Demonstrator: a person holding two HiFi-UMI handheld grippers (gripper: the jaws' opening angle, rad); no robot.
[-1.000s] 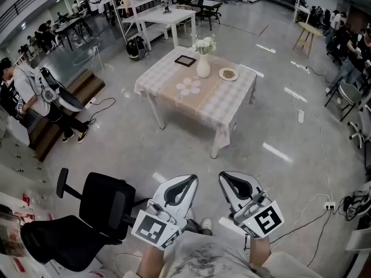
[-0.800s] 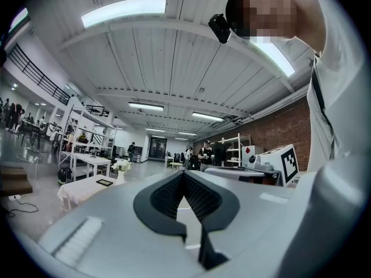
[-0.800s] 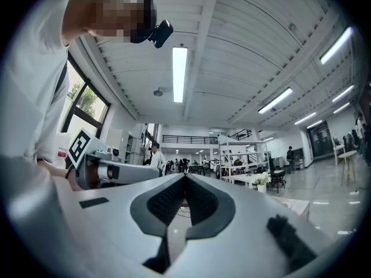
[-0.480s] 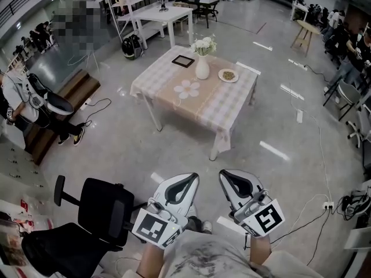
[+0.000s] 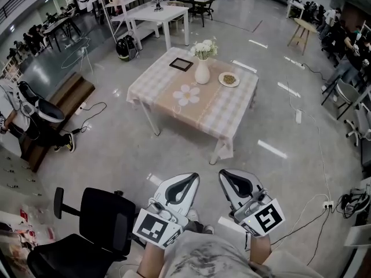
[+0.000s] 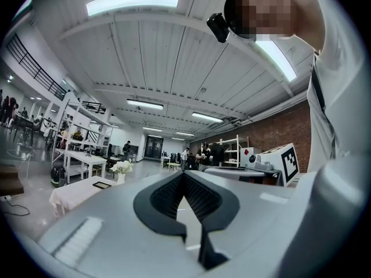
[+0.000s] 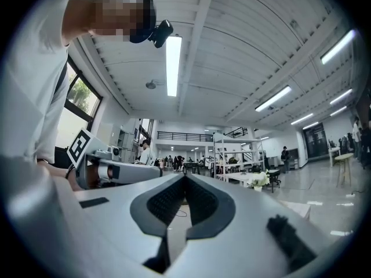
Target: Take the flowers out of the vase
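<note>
White flowers (image 5: 203,48) stand in a white vase (image 5: 202,72) on a table (image 5: 229,112) with a checked cloth, far ahead in the head view. Both grippers are held low and close to my body, well short of the table. My left gripper (image 5: 192,178) is shut with nothing in it, and so is my right gripper (image 5: 223,175). In the left gripper view the jaw tips of the left gripper (image 6: 184,174) meet, with the flowers (image 6: 122,167) small at the left. The right gripper (image 7: 185,176) likewise has its jaws together, and the flowers (image 7: 257,179) show at the right.
On the table lie a dark tablet (image 5: 181,64), a small plate (image 5: 229,79) and a flower-shaped mat (image 5: 188,94). A black office chair (image 5: 98,227) stands at my near left. A seated person (image 5: 32,112), white benches (image 5: 156,16), a stool (image 5: 305,33) and floor cables (image 5: 316,213) ring the room.
The table with the vase has drawn nearer and lower in the head view, and the office chair has slid toward the bottom left. Both grippers keep their place before my body.
</note>
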